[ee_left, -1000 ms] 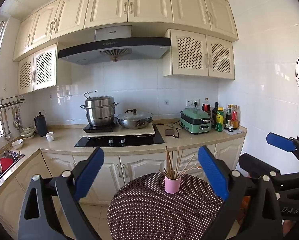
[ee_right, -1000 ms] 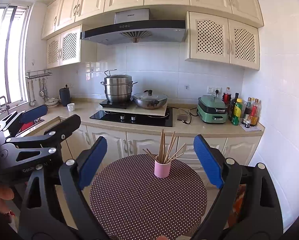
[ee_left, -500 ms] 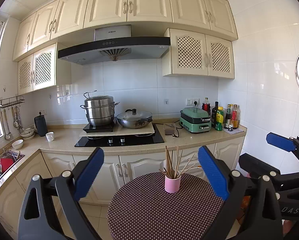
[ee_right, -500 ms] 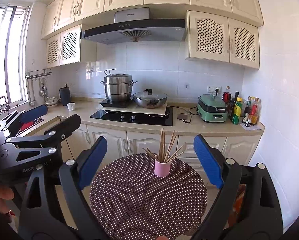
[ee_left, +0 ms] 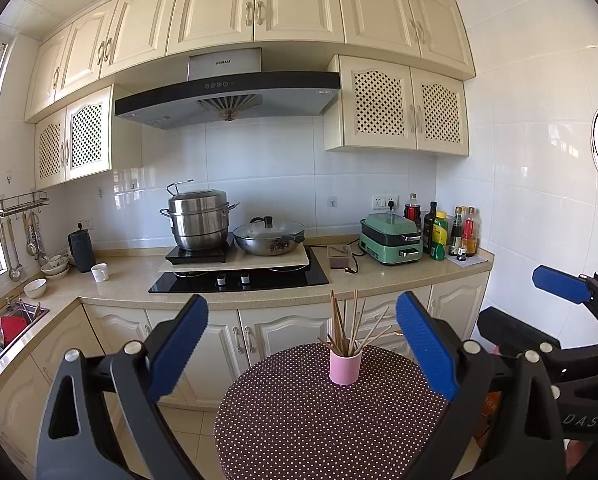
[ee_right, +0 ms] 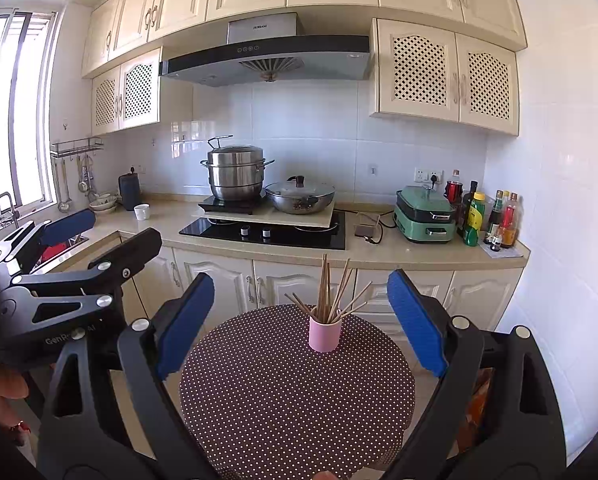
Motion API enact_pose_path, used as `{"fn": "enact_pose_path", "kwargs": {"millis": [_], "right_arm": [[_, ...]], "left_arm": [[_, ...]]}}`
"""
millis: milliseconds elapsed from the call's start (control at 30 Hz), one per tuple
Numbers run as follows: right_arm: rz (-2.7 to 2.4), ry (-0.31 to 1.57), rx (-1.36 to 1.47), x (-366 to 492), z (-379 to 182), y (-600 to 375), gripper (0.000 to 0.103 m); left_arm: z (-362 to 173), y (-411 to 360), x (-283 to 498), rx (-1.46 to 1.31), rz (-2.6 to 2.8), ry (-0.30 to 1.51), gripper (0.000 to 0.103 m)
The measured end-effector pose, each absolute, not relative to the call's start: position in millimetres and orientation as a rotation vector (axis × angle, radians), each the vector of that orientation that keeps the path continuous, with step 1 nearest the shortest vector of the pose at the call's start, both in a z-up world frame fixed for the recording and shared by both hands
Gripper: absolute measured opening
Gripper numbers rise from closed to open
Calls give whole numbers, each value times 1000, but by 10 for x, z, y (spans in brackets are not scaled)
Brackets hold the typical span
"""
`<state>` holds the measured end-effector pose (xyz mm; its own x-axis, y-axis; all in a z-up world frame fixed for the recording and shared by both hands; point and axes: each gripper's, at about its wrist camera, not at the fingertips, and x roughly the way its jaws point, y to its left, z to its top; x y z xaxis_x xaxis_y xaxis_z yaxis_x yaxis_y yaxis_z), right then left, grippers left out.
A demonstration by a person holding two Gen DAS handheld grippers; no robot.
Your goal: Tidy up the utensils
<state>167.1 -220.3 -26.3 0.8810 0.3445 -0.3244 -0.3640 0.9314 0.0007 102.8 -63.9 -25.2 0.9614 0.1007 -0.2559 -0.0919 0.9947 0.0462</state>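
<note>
Ahead of the left wrist camera, the left hand-held gripper (ee_left: 305, 346) stands with jaws wide apart and nothing between them; at 12 o'clock beyond it a pink cup (ee_left: 345, 368) of wooden chopsticks (ee_left: 349, 326) sits upright on the round dotted worktop (ee_left: 299, 420), and the right hand-held gripper (ee_left: 539, 308) shows at 3 o'clock. From the right wrist camera, the right hand-held gripper (ee_right: 301, 318) is likewise spread wide and empty, the cup (ee_right: 325, 334) at 12 o'clock toward the worktop's (ee_right: 279, 392) far edge, the left hand-held gripper (ee_right: 103, 232) at 9 o'clock
</note>
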Motion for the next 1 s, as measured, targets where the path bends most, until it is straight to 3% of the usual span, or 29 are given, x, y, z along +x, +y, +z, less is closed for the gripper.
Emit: {"fn": "enact_pose_path", "kwargs": {"millis": [1000], "right_arm": [[369, 333, -56, 1695, -290, -2201, 87]], "left_arm": [[-294, -605, 1053, 32, 94, 268, 93]]}}
